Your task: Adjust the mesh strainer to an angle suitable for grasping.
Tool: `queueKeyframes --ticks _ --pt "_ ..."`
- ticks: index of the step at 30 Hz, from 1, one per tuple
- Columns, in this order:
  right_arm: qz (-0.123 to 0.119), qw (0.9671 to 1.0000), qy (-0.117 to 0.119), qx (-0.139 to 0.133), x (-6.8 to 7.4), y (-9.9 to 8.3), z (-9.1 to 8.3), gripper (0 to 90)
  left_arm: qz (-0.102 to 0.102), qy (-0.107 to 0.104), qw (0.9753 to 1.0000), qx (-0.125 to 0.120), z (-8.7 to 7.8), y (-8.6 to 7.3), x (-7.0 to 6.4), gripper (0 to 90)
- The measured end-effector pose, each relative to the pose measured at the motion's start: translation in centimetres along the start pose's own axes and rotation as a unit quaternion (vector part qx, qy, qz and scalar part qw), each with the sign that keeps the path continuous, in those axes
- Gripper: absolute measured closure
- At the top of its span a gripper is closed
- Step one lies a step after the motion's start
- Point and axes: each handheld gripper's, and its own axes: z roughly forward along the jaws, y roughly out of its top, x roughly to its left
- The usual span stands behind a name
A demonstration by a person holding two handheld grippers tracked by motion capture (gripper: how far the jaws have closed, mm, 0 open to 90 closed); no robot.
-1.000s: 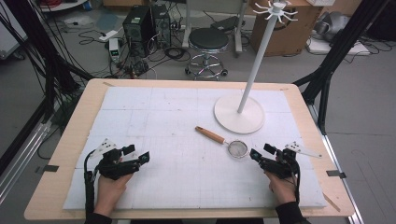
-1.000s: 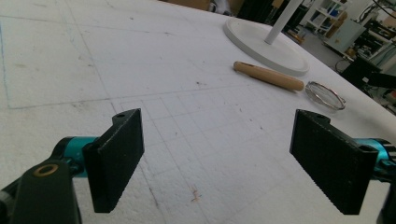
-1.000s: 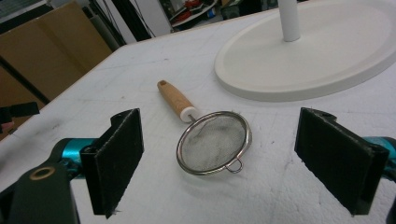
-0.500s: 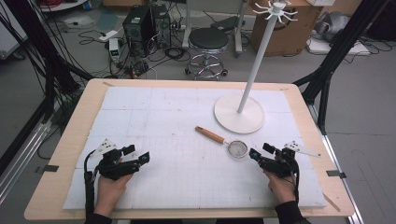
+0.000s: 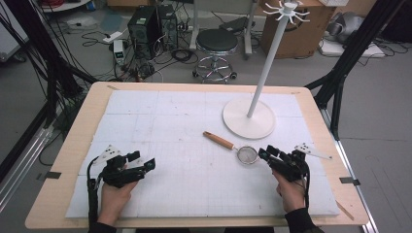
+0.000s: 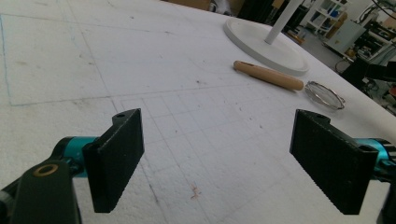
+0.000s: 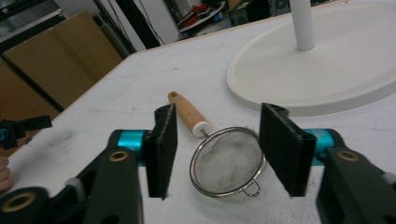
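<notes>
The right gripper [image 7: 217, 149] has its fingers spread around the strainer [image 7: 229, 162], not touching; the left gripper [image 6: 219, 158], well left of the strainer, holds its fingers wide apart over bare worktop [image 6: 196, 140].

We find no text, label, brand, number or sign that can be read anywhere: not on the table [image 5: 73, 145], the strainer [image 7: 227, 161], the stand's base [image 5: 248, 119] or the cardboard box [image 5: 301, 34].

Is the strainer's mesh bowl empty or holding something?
Empty: the strainer lies flat on the table with bare mesh, between the open right claw jaws, untouched.
</notes>
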Motion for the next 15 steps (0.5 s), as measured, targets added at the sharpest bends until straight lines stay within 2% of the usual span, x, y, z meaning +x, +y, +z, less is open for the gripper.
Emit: queueKeyframes --ticks 8,10,15 --pt "0.001 0.9999 0.014 0.005 0.1 0.6 0.7 65.0 0.0 0.0 1.0 -0.001 0.0 -0.1 0.0 18.1" --pt "0.008 0.9997 0.018 0.013 0.3 0.7 1.2 67.6 0.001 0.001 1.0 0.001 0.0 -0.1 0.0 18.1" --pt "0.006 0.9996 0.014 0.023 0.2 0.9 2.5 79.5 0.0 0.001 1.0 0.001 0.0 -0.1 0.1 18.2"
